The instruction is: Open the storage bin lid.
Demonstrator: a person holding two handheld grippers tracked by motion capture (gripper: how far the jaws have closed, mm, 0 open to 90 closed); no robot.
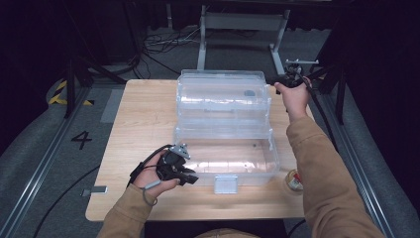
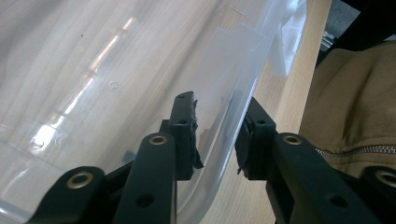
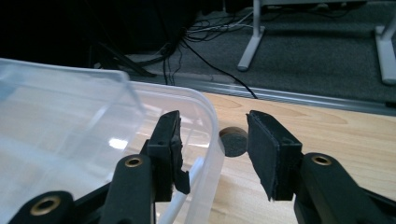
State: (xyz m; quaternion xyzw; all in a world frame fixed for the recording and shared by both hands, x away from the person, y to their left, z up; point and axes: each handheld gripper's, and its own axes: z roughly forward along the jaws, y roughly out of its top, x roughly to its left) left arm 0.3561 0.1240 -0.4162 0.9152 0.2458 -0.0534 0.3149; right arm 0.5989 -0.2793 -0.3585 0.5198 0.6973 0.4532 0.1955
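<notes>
A clear plastic box [image 1: 267, 166] stands on the wooden table [image 1: 143, 114], its lid [image 1: 223, 79] swung open and upright at the back. My left gripper [image 1: 190, 177] is at the box's near left corner. In the left gripper view, this gripper [image 2: 219, 100] has its jaws either side of the box wall [image 2: 243, 70], with a gap at the inner pad. My right gripper [image 1: 278, 83] is at the lid's far right corner. Seen in its own view, the right gripper [image 3: 214, 116] is open with the lid rim [image 3: 212, 123] loose between the pads.
A small round dark disc [image 3: 232, 141] lies on the table just past the lid rim. A small round item with a red label [image 1: 295, 181] sits near the front right edge. The box's grey latch [image 1: 225, 184] faces me. Cables and metal frame legs [image 1: 202, 44] stand beyond the table.
</notes>
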